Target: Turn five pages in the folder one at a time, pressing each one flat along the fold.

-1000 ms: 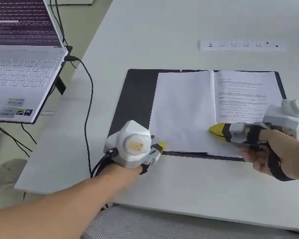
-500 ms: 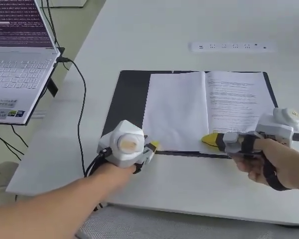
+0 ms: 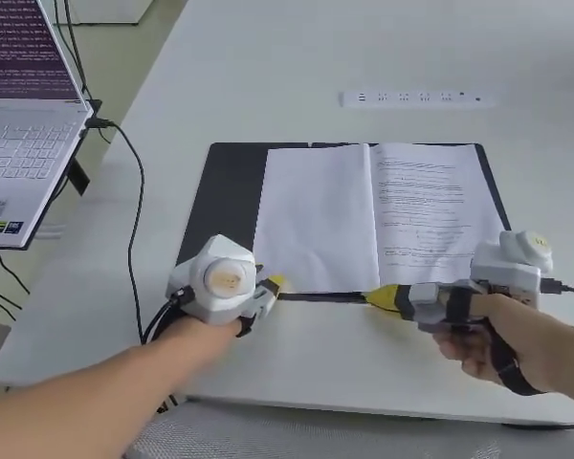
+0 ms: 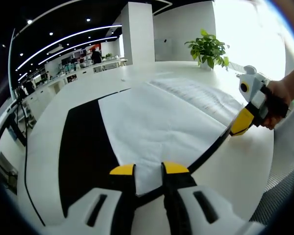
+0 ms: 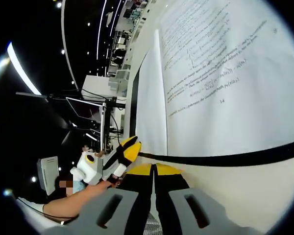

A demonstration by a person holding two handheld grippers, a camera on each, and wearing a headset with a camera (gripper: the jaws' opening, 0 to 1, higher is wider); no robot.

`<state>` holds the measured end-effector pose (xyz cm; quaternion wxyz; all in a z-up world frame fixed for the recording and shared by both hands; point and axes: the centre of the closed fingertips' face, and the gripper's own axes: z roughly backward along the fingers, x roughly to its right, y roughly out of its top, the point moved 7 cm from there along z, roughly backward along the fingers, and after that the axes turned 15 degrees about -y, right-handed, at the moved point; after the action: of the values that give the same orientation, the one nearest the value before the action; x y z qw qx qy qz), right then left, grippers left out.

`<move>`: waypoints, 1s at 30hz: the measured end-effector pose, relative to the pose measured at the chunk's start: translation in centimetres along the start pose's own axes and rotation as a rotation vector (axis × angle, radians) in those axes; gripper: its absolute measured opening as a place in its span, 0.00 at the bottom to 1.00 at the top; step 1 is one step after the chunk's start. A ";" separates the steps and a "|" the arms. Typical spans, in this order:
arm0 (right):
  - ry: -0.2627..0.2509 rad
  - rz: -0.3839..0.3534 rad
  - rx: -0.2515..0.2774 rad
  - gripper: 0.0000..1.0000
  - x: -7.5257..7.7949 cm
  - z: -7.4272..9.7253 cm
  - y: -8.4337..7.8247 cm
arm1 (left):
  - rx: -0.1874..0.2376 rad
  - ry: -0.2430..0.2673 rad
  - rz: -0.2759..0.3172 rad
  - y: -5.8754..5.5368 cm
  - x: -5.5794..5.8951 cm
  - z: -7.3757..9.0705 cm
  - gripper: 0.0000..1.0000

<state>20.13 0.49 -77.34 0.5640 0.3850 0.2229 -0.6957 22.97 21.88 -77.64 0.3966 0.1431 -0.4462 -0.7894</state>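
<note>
Desk (image 3: 364, 368): right hand-held gripper (image 3: 379, 297), pressed together, withdrawn off page (image 3: 429, 206); left hand-held gripper (image 3: 272, 284) slightly spread.

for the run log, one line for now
left gripper: open, at blank white page near corner | right gripper: shut, at black folder near edge

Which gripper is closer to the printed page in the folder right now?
Right. The right gripper sits just off the near edge of the printed page. The left gripper is at the near left corner of the blank page next to it.
</note>
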 end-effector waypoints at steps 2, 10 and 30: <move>0.002 0.021 0.000 0.00 -0.5 0.5 -0.5 | 0.001 0.003 0.008 0.0 0.0 0.0 0.19; -0.051 0.150 0.119 0.00 -2.1 3.7 -0.2 | -0.053 0.020 0.052 0.5 0.2 0.2 0.19; -0.374 0.411 0.560 0.46 -1.4 13.4 2.0 | 0.067 0.009 0.132 4.3 2.1 6.7 0.37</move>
<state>18.35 -9.15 -67.91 0.5956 0.4271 -0.1640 -0.6603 19.88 23.03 -70.06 0.4447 0.1304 -0.4791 -0.7454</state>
